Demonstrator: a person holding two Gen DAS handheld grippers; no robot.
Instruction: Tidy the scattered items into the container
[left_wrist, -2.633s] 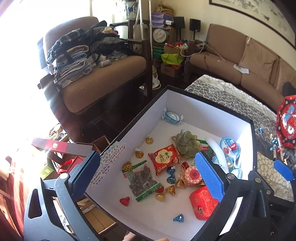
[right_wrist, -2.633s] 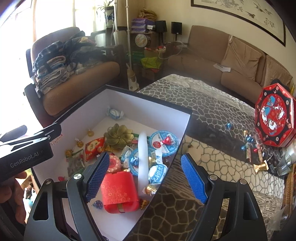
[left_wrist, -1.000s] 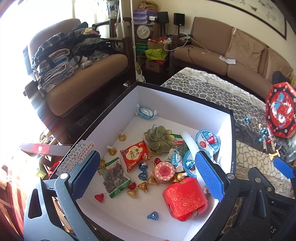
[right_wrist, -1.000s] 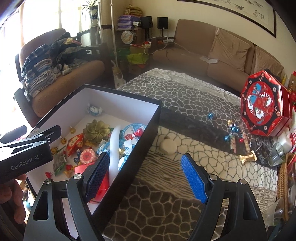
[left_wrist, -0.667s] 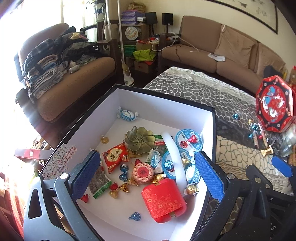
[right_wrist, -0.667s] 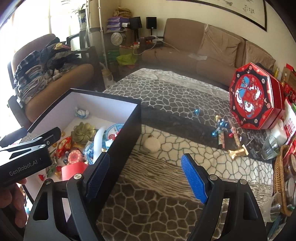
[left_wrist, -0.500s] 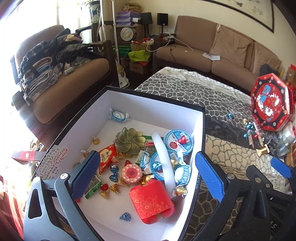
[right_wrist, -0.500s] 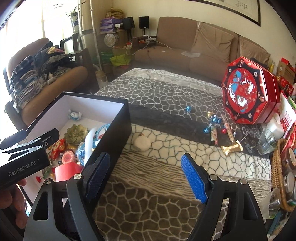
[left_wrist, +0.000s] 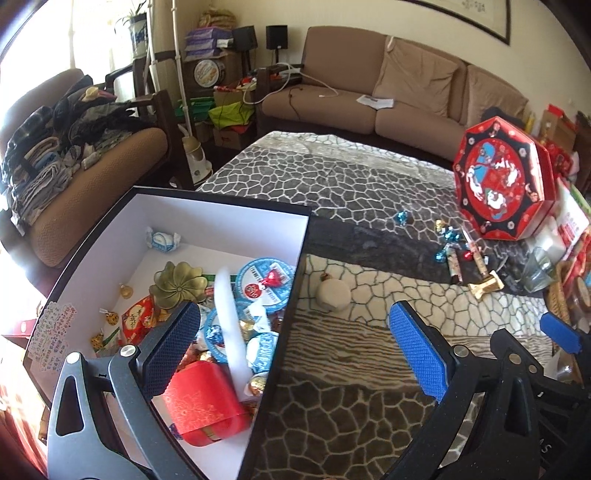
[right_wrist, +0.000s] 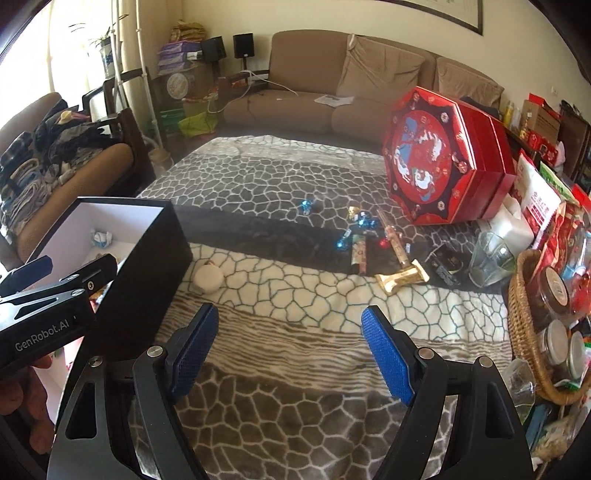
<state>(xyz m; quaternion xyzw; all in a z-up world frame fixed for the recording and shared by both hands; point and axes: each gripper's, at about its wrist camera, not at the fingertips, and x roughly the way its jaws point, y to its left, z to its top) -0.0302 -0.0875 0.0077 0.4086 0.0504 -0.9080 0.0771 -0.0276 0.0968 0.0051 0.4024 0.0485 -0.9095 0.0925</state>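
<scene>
The black box with a white inside (left_wrist: 221, 201) holds a red pouch (left_wrist: 201, 402), blue-lidded cups (left_wrist: 264, 282), a gold flower dish (left_wrist: 177, 284) and several sweets. My left gripper (left_wrist: 291, 332) is open and empty, with its fingers either side of the box's right wall. My right gripper (right_wrist: 290, 325) is open and empty over the patterned blanket, to the right of the box (right_wrist: 147, 258). Loose on the blanket lie a round cream piece (right_wrist: 208, 278), a blue foil candy (right_wrist: 306, 206), a cluster of foil candies (right_wrist: 364, 221), a wrapped bar (right_wrist: 358, 254) and a gold ingot (right_wrist: 400, 277).
A red octagonal tin (right_wrist: 443, 158) leans at the blanket's far right. A glass (right_wrist: 491, 258) and a wicker basket of jars (right_wrist: 524, 314) crowd the right edge. An armchair piled with clothes (left_wrist: 74, 147) stands left, and a brown sofa (left_wrist: 369, 92) behind.
Both grippers have swung right, away from the box's inside toward the blanket. The box has slid to the left of both views. The jaws have stayed open and empty.
</scene>
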